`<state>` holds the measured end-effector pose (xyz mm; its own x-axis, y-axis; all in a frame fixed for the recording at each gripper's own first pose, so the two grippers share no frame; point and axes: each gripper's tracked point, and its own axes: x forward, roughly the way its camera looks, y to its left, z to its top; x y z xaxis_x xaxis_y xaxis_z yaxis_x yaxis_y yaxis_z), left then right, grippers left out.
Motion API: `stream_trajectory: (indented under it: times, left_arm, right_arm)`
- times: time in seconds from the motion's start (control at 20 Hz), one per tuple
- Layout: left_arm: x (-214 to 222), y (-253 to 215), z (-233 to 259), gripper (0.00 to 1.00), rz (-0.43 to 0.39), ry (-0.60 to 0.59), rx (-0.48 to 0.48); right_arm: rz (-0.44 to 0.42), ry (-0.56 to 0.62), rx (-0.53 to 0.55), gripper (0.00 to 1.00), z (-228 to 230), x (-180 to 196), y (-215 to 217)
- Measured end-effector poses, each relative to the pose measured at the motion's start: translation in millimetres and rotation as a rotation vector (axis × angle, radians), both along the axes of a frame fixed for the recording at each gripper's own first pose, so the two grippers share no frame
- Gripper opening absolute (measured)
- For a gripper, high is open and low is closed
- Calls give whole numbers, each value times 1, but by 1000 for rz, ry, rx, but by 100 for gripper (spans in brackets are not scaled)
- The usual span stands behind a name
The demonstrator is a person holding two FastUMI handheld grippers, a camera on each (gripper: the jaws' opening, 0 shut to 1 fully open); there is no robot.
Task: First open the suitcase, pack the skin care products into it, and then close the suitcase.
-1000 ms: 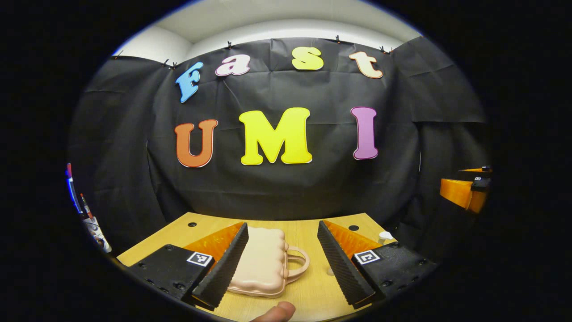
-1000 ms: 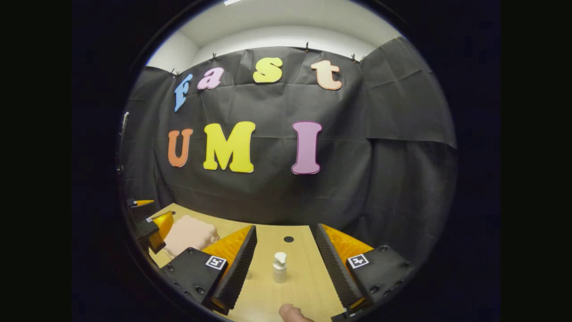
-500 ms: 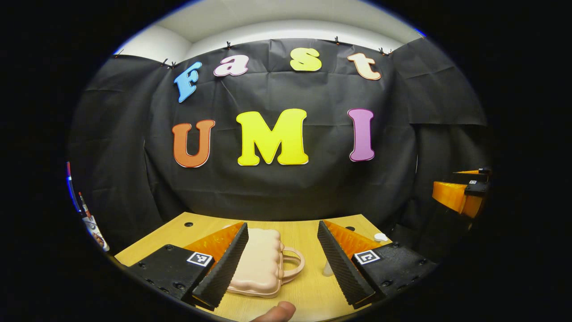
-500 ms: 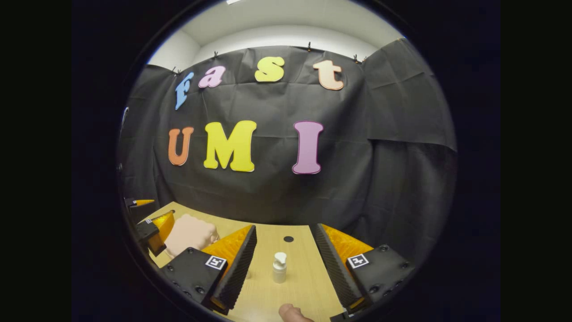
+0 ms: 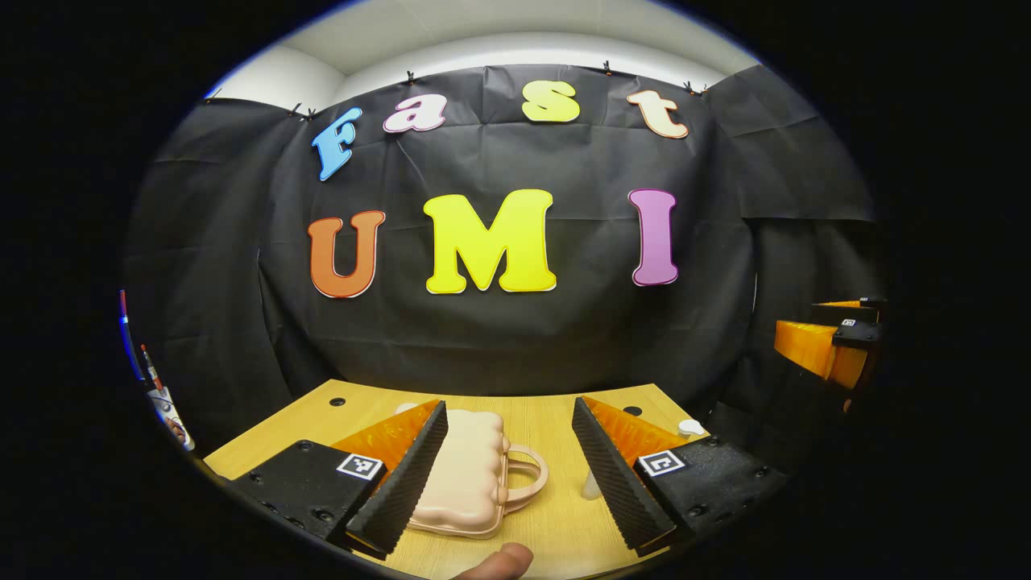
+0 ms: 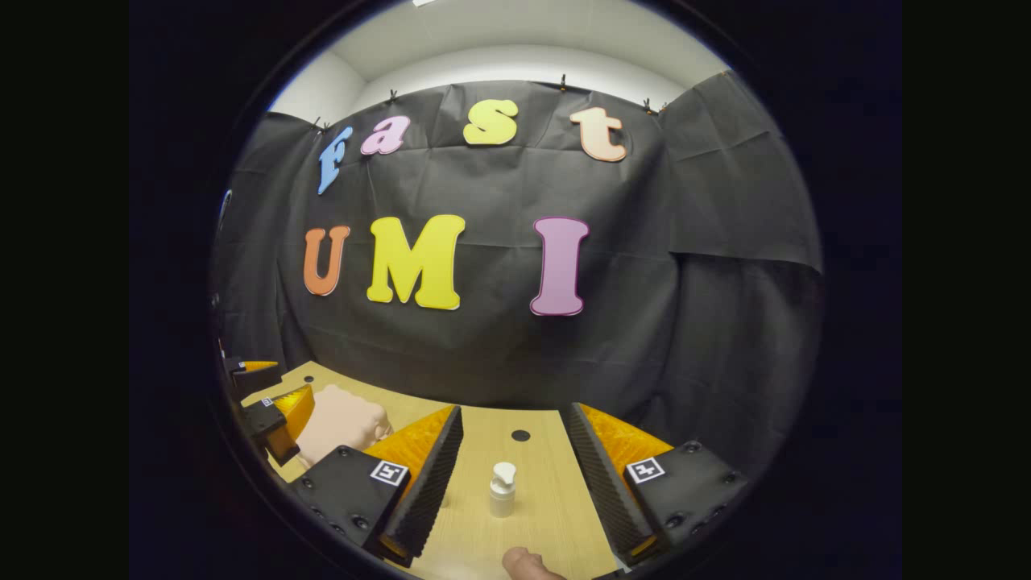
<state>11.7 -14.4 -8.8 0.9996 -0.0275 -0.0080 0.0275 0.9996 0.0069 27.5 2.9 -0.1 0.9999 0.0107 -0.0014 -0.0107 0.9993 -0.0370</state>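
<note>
A small pink suitcase (image 5: 469, 475) with a loop handle lies flat and closed on the wooden table (image 5: 540, 407). My left gripper (image 5: 503, 475) hovers open just in front of it, its left finger overlapping the case's left side. In the right gripper view a white pump bottle (image 6: 503, 489) stands upright between the fingers of my open right gripper (image 6: 511, 487), apart from both. The suitcase (image 6: 342, 423) lies at the left there, with the left gripper (image 6: 270, 411) beside it. The bottle's white top (image 5: 689, 426) peeks past my left gripper's right finger, and the right gripper (image 5: 826, 346) hangs at the far right.
The table (image 6: 475, 427) ends at the black cloth wall behind it. Dark round holes (image 6: 520, 435) mark the tabletop. A fingertip (image 5: 499, 561) shows at the bottom edge of the left gripper view. Some cables and gear (image 5: 161, 395) sit off the table's left side.
Both grippers have drifted only slightly; the views shift a little. The suitcase and the bottle stay where they were.
</note>
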Motion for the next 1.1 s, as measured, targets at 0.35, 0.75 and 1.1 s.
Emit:
stream_trajectory:
  times: [0.35,0.75,1.1]
  left_arm:
    - [34,-3,-40,99,-22,4,211]
    - [66,-29,-126,99,-125,76,534]
    - [83,-22,-219,98,-124,234,936]
  right_arm:
    - [-43,7,-23,78,-9,11,-21]
    - [-147,45,-16,80,-31,15,-70]
    - [-254,64,-7,80,-45,16,-112]
